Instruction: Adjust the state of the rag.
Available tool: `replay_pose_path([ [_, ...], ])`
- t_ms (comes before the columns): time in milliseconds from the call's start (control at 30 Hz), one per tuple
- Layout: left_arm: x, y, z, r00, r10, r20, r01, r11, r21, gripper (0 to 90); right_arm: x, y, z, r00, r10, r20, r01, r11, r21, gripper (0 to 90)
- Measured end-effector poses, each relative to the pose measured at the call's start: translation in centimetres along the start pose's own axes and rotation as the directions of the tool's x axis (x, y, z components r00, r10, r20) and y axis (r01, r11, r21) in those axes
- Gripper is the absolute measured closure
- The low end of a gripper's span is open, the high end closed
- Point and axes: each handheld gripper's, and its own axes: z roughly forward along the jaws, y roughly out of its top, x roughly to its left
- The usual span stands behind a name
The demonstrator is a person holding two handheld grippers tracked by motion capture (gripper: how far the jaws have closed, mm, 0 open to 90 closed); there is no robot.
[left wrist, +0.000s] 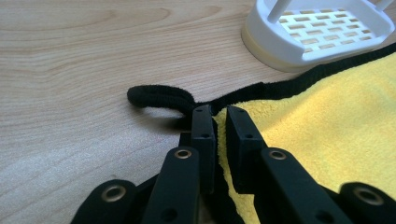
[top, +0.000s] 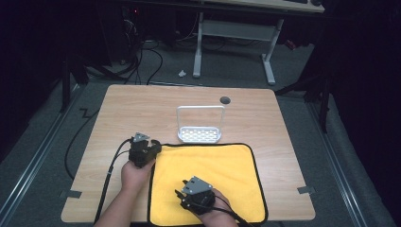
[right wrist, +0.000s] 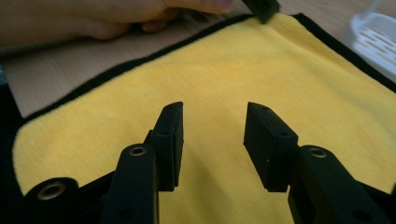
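A yellow towel (top: 213, 170) with black trim lies flat on the near half of a wooden table (top: 142, 104). My left gripper (top: 152, 148) sits at the towel's far left corner. In the left gripper view its jaws (left wrist: 219, 112) are shut on the towel (left wrist: 327, 116) edge, just beside the black loop (left wrist: 159, 95) at that corner. My right gripper (top: 181, 198) hovers over the towel's near left part. In the right gripper view it (right wrist: 215, 116) stands open with only yellow towel (right wrist: 233, 70) below and nothing between the jaws.
A white slotted rack (top: 200, 135) with a tall wire handle stands just beyond the towel's far edge, close to the left gripper (left wrist: 317, 32). A dark round hole (top: 225, 100) sits in the table behind it. The person's left hand (right wrist: 93, 18) rests on bare wood beside the towel.
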Motion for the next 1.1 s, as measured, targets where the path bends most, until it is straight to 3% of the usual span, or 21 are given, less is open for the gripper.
replay_pose_path([
  [100, 0.0, 0.0, 0.0, 1.0, 0.0, 0.009, 0.0, 1.0, 0.001, 81.7, 0.9, 0.9, 1.1, 0.9992, 0.006, -0.039, -0.006, 1.0, -0.001, 58.8],
  [367, 0.2, -0.1, 0.0, 0.9997, -0.014, 0.022, 0.014, 0.9999, 0.0, 81.3, 3.4, 2.5, 3.9, 0.9939, -0.028, -0.106, 0.03, 0.9993, 0.02, 55.9],
  [667, 0.2, -0.1, -0.1, 0.9996, -0.018, 0.023, 0.018, 0.9998, -0.002, 81.2, 5.6, 3.1, 6.2, 0.9866, -0.041, -0.158, 0.049, 0.9977, 0.046, 55.1],
  [767, 0.3, -0.1, -0.1, 0.9994, -0.022, 0.025, 0.022, 0.9998, -0.001, 81.2, 5.9, 2.9, 6.8, 0.9866, -0.049, -0.155, 0.06, 0.9961, 0.064, 56.9],
  [1100, 0.3, -0.1, -0.1, 0.9993, -0.024, 0.03, 0.024, 0.9997, 0.0, 81.2, 5.5, 3.0, 6.9, 0.9891, -0.066, -0.132, 0.076, 0.9945, 0.072, 77.2],
])
